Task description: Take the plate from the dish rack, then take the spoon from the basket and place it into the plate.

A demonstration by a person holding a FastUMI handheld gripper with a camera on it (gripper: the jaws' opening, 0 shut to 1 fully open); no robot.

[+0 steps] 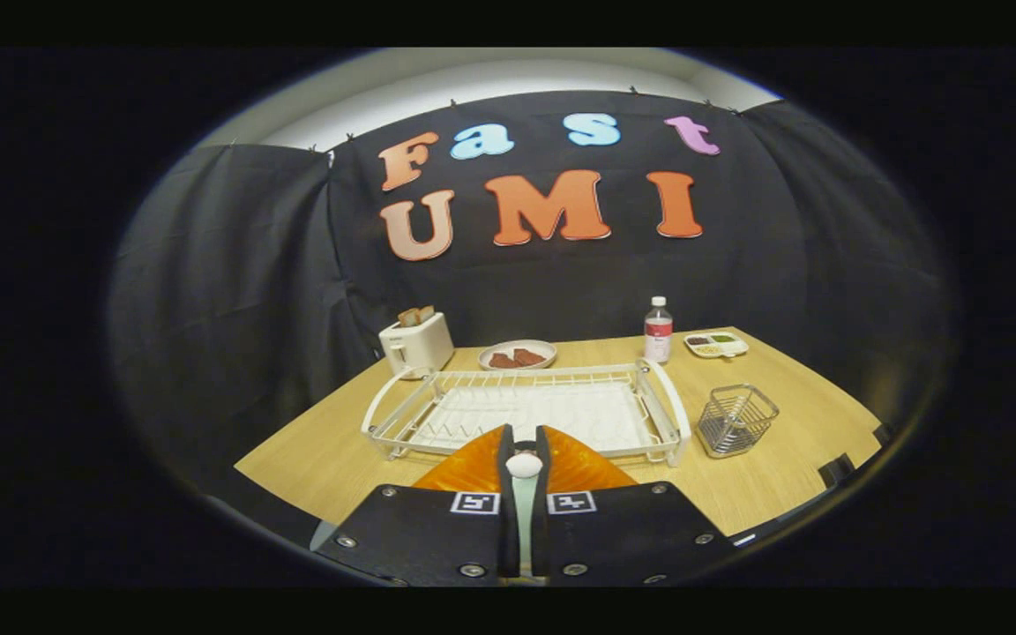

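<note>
An orange plate (464,472) lies on the wooden table (323,450), just in front of the white dish rack (526,410), whose bars hold nothing. My gripper (524,439) hangs right over the plate, with its fingers close together and shut on a pale spoon (524,465). The spoon's rounded end shows between the fingertips and its slim handle runs back between the fingers. A wire basket (737,419) stands to the right of the rack with nothing in it. Most of the plate is hidden under the fingers.
Behind the rack stand a white toaster (415,344) with bread in it, a small dish of brown food (517,354), a clear bottle (658,331) and a divided snack tray (716,344). The table's right edge runs just past the basket.
</note>
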